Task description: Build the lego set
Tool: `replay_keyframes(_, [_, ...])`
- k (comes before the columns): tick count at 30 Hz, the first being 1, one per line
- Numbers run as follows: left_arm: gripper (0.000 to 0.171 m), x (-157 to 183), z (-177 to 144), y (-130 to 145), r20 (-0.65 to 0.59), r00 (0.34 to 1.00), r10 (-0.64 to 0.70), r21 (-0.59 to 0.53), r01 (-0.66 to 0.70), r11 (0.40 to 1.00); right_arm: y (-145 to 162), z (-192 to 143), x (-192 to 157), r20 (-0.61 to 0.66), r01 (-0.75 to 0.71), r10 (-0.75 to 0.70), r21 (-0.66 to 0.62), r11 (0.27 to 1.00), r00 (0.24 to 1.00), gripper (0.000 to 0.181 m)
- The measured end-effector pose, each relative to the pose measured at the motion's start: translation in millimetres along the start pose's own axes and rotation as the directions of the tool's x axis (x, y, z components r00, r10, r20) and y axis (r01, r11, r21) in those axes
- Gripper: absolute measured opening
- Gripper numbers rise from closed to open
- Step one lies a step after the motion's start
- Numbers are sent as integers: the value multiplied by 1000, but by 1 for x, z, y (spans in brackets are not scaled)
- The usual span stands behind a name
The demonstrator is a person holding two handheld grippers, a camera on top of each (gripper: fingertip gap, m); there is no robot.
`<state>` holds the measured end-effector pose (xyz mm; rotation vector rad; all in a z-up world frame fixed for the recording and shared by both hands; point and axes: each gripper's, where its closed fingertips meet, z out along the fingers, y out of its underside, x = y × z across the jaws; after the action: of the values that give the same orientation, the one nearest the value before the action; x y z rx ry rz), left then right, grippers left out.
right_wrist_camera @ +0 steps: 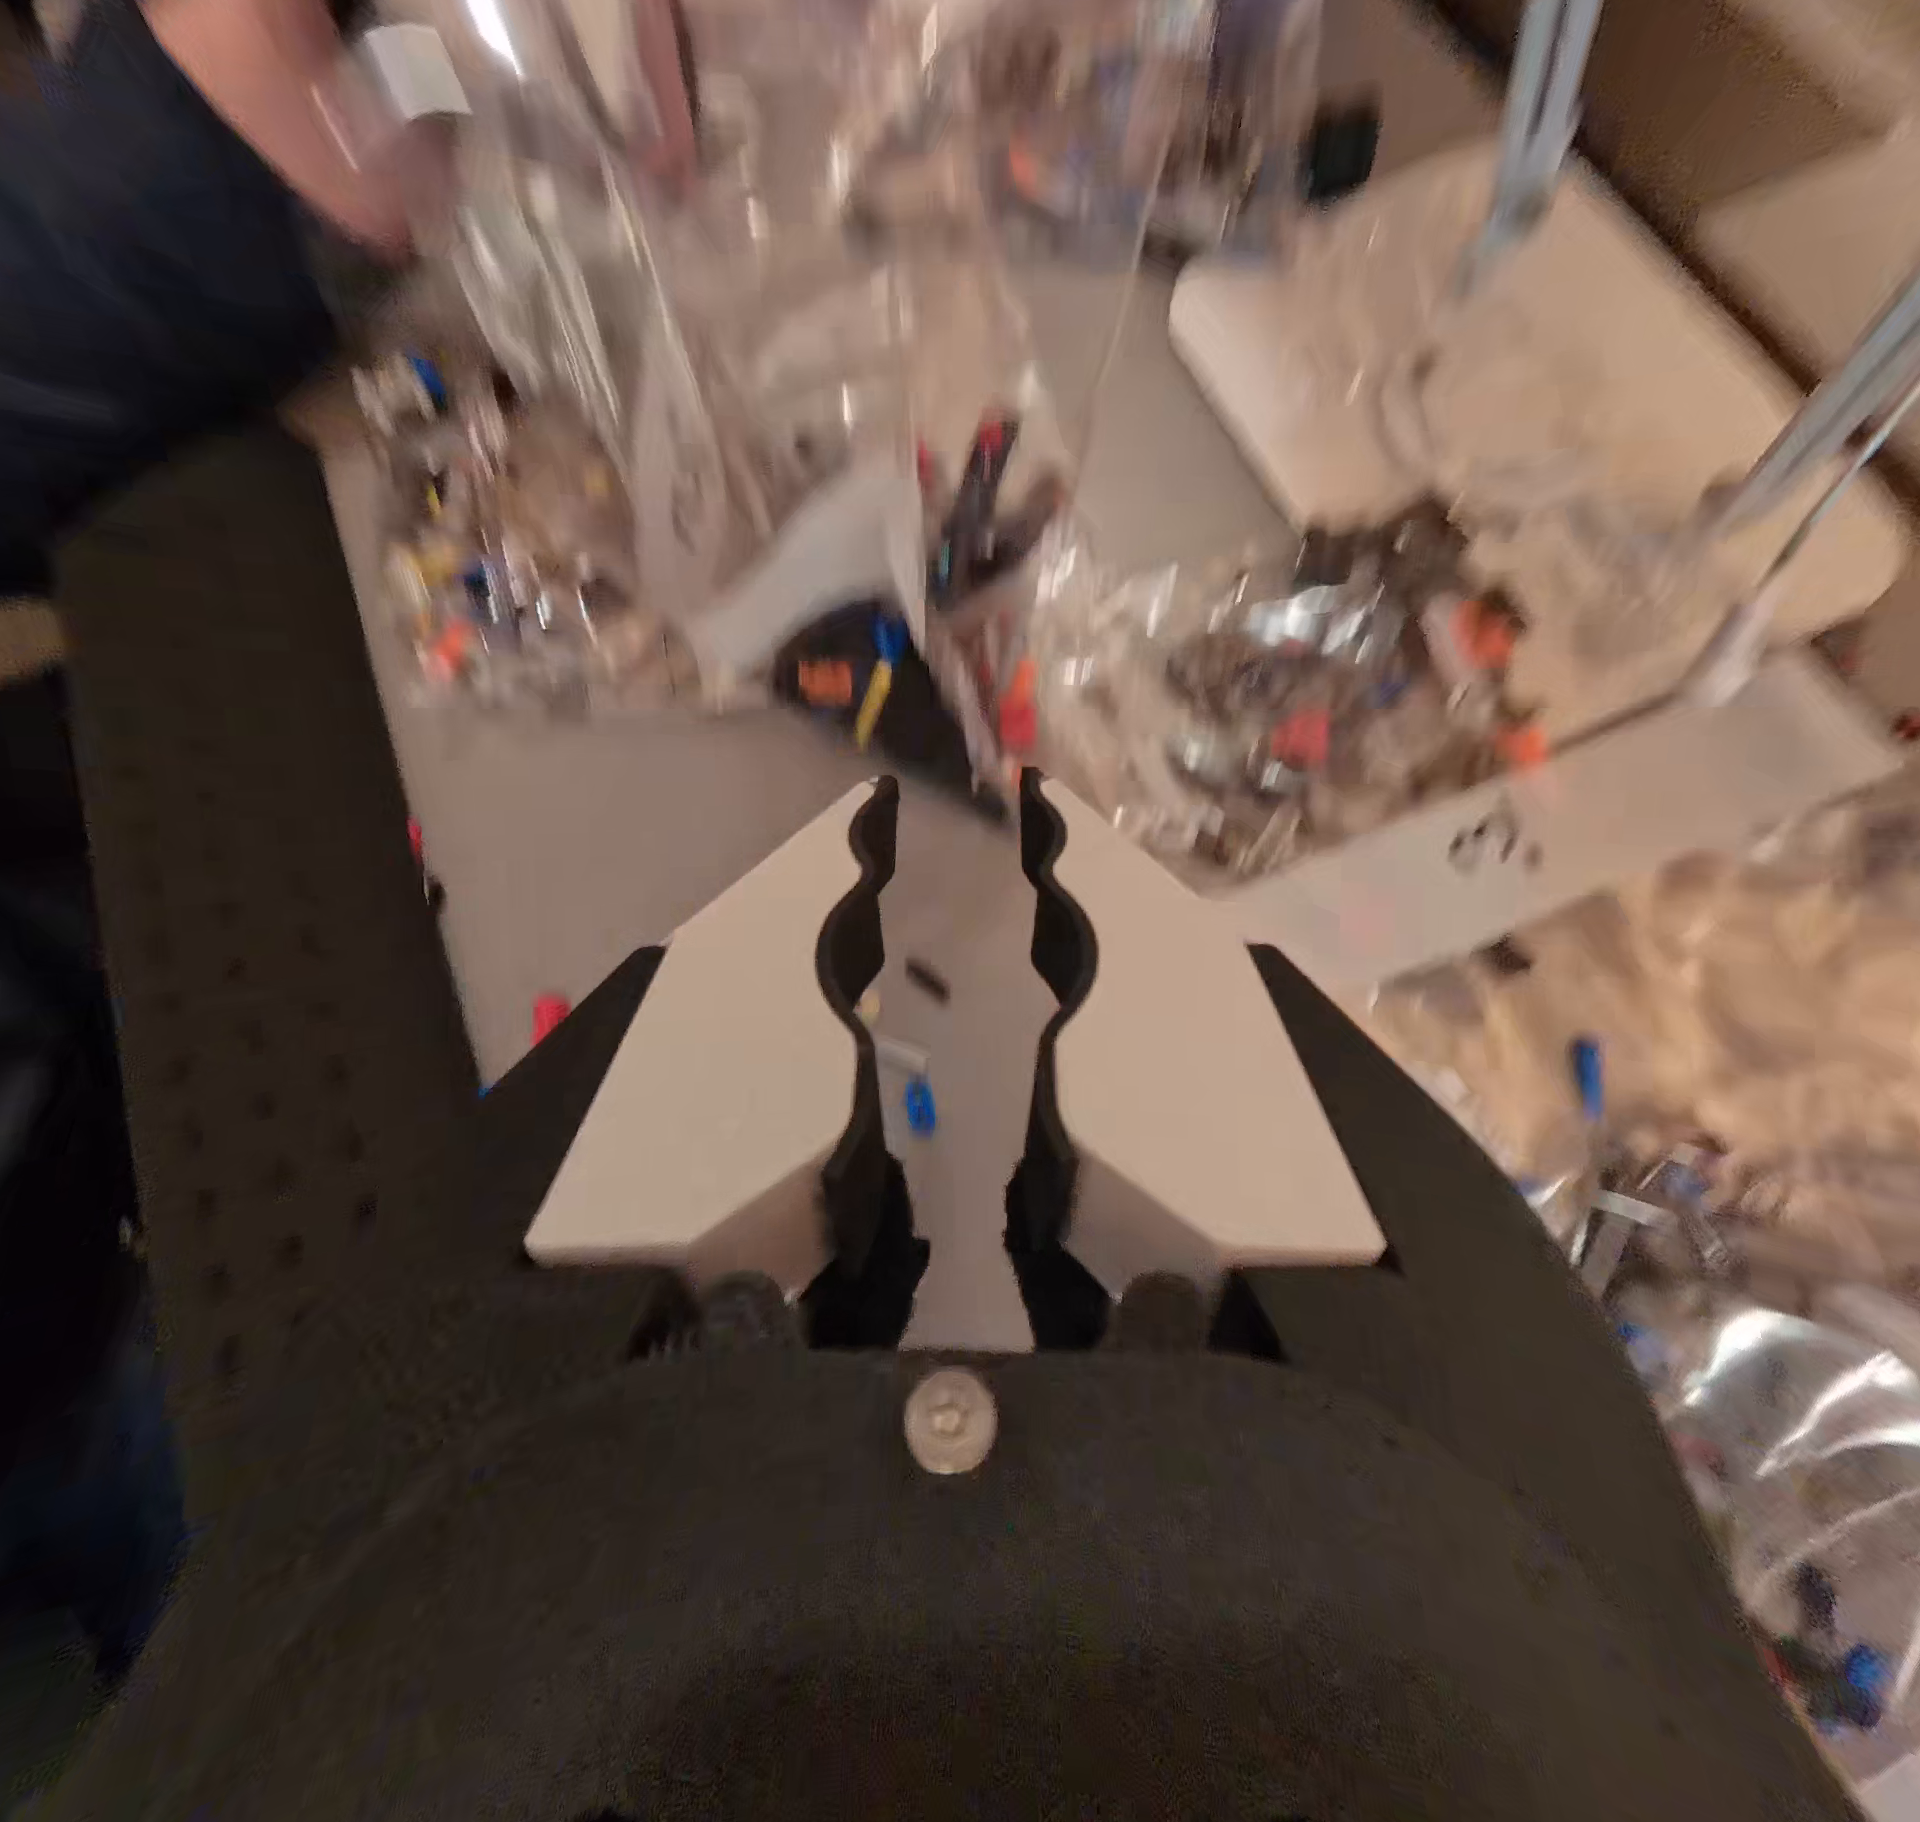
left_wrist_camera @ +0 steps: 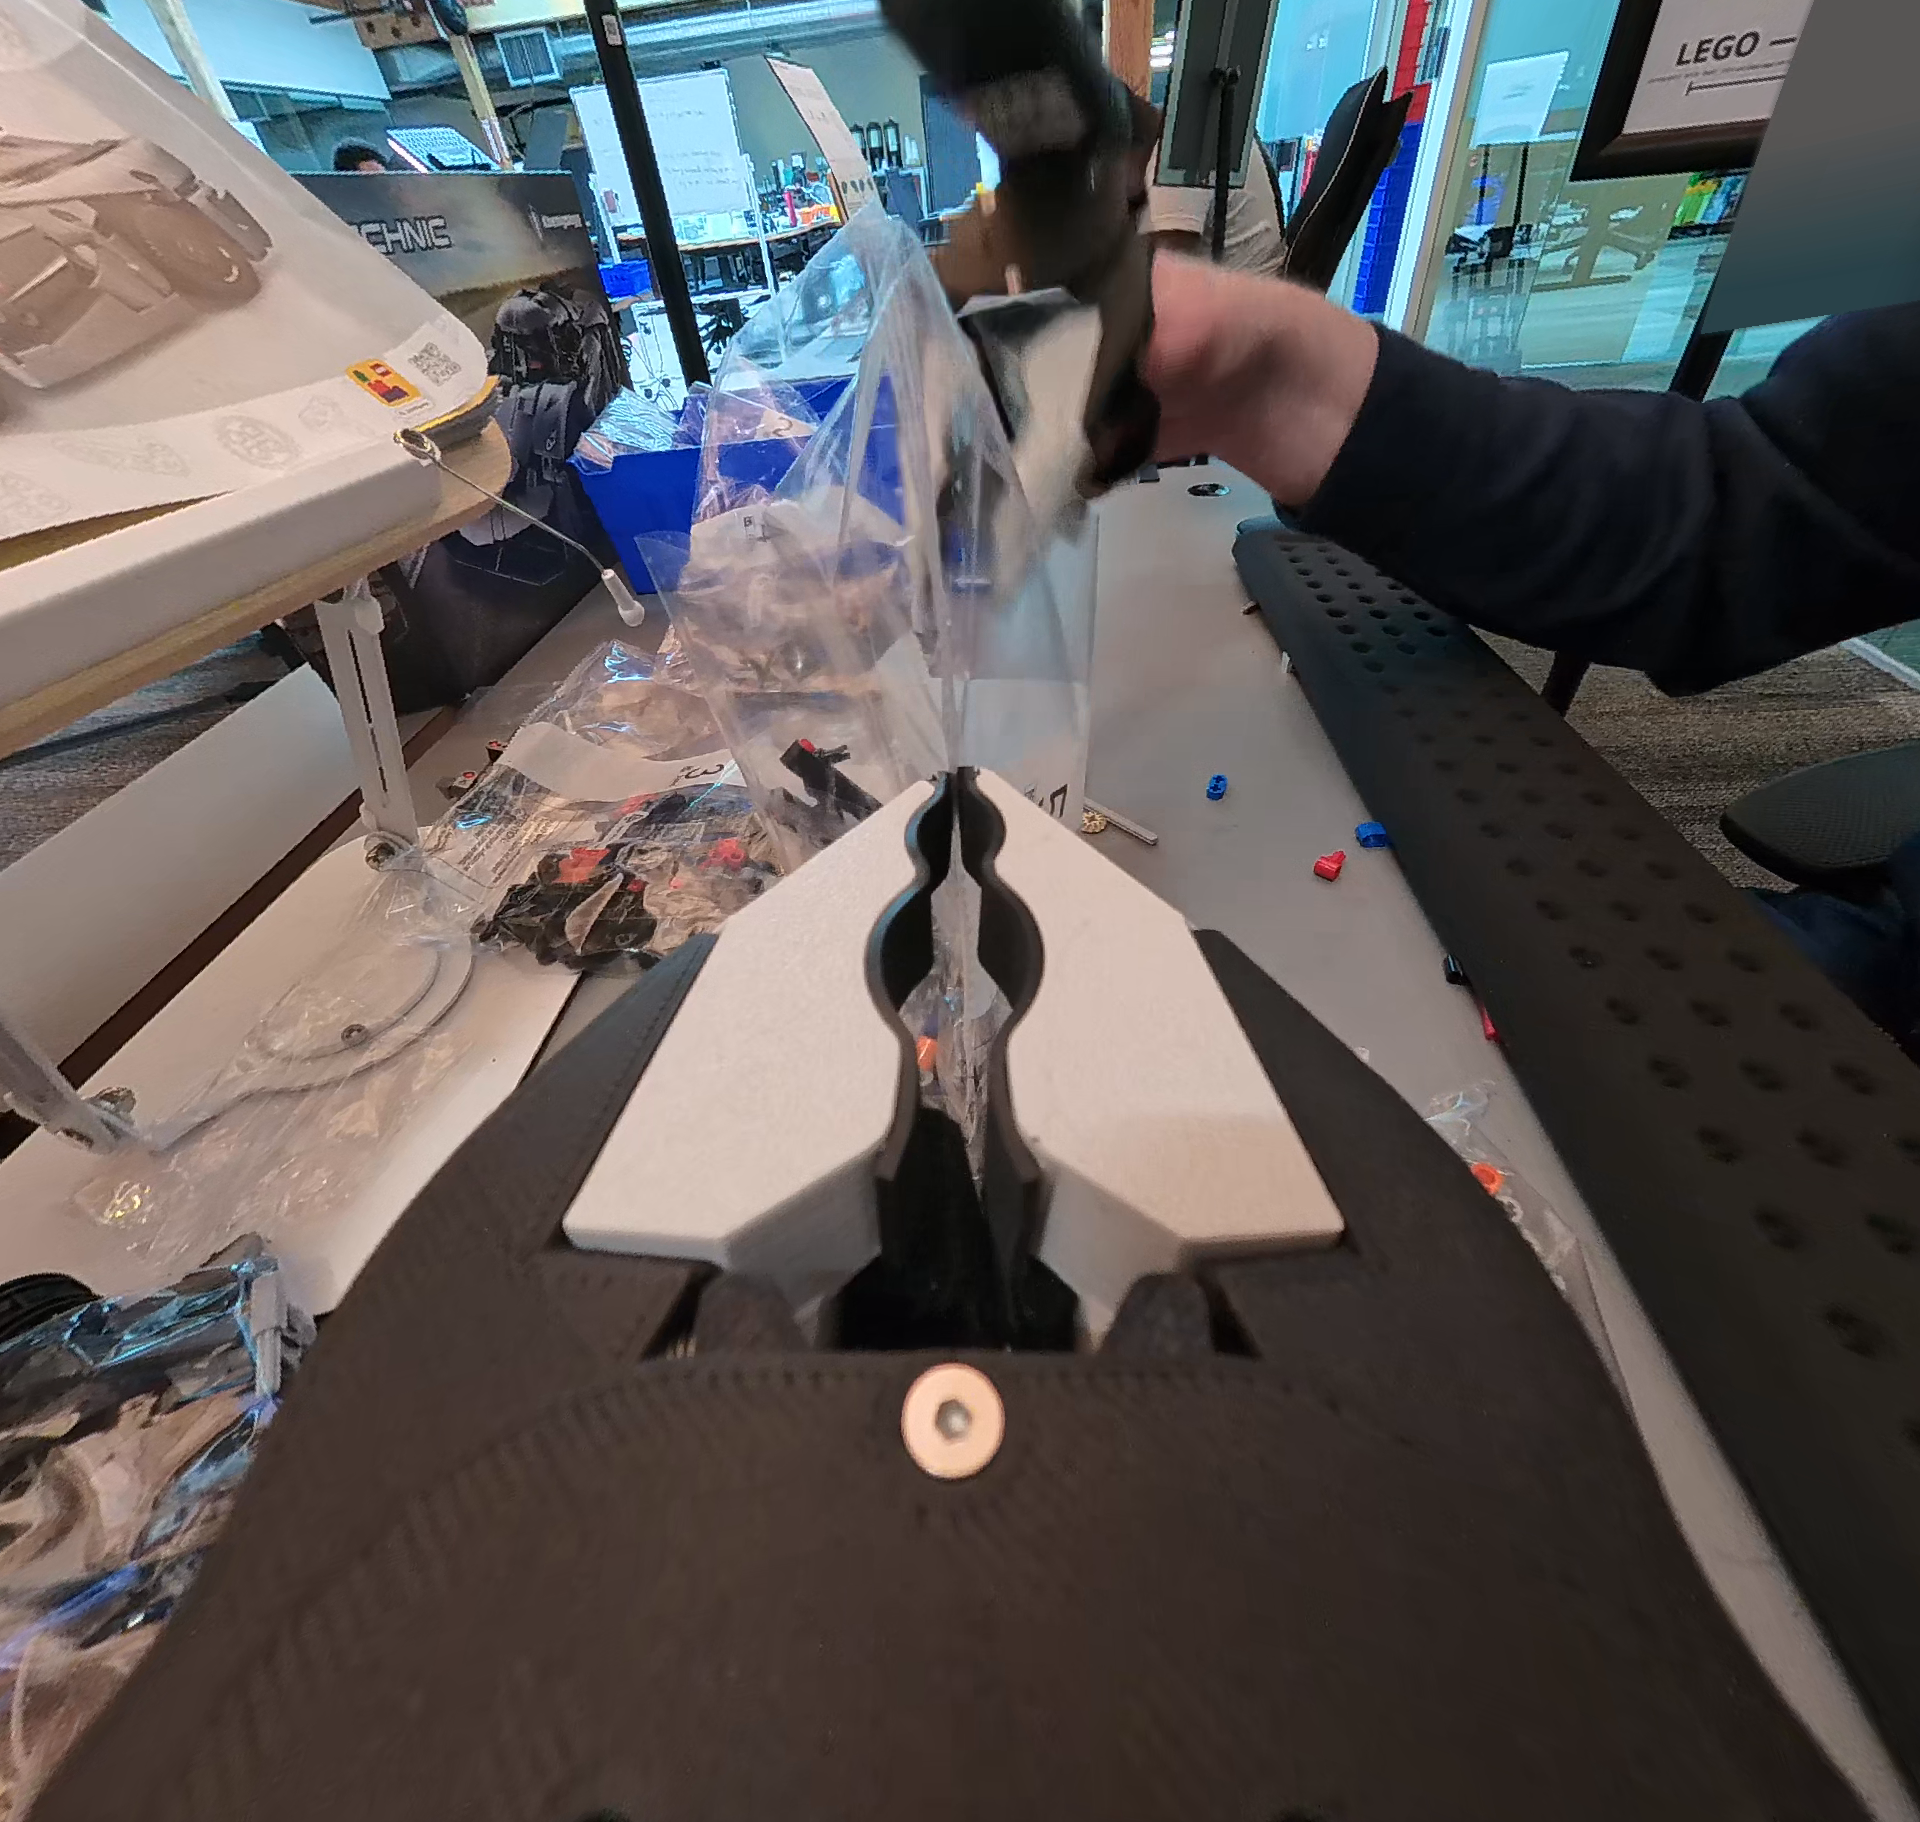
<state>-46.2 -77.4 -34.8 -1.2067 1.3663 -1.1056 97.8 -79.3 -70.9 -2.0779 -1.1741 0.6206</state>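
Note:
My left gripper (left_wrist_camera: pixel 958 780) is shut on the lower edge of a clear plastic bag (left_wrist_camera: pixel 862 525) that stands up above the grey table (left_wrist_camera: pixel 1195 681). A few small pieces show inside the bag between the fingers. My right gripper (left_wrist_camera: pixel 987 515), blurred and held by a hand (left_wrist_camera: pixel 1236 370), is at the bag's upper right edge. In the right wrist view my right gripper (right_wrist_camera: pixel 958 785) is open with nothing between its fingers, and the blurred bag (right_wrist_camera: pixel 831 162) hangs just beyond them. Whether it touches the bag I cannot tell.
Other bags of Lego parts (left_wrist_camera: pixel 623 868) (right_wrist_camera: pixel 1299 712) lie left of the held bag. An instruction booklet (left_wrist_camera: pixel 187 318) rests on a stand. Loose blue (left_wrist_camera: pixel 1216 787) and red (left_wrist_camera: pixel 1328 866) pieces lie on the table. A black perforated panel (left_wrist_camera: pixel 1558 837) runs along the right edge. A blue bin (left_wrist_camera: pixel 644 494) stands behind. My hands' fingertips stand some 15 cm from each other.

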Motion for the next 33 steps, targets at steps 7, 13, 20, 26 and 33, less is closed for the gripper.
replay_keyframes(7, [0,-1,0,1,2,1000,-7,1,7,1000,104,31,-17,69,20,1,-298,954,998,25])
replay_keyframes(13, [0,-2,0,2,5,1000,-9,-2,9,1000,108,43,-19,80,79,-56,-318,945,995,2])
replay_keyframes(20, [0,-1,1,2,2,1000,-6,-3,6,1000,88,29,-20,73,72,-55,-249,966,996,1])
replay_keyframes(26, [0,-1,1,2,0,1000,-4,-3,4,1000,-16,-12,-2,-102,134,-131,27,991,986,1])
replay_keyframes(33, [0,-1,-1,1,5,1000,-2,-4,2,1000,-80,-5,-1,-183,288,-299,-84,954,937,1])
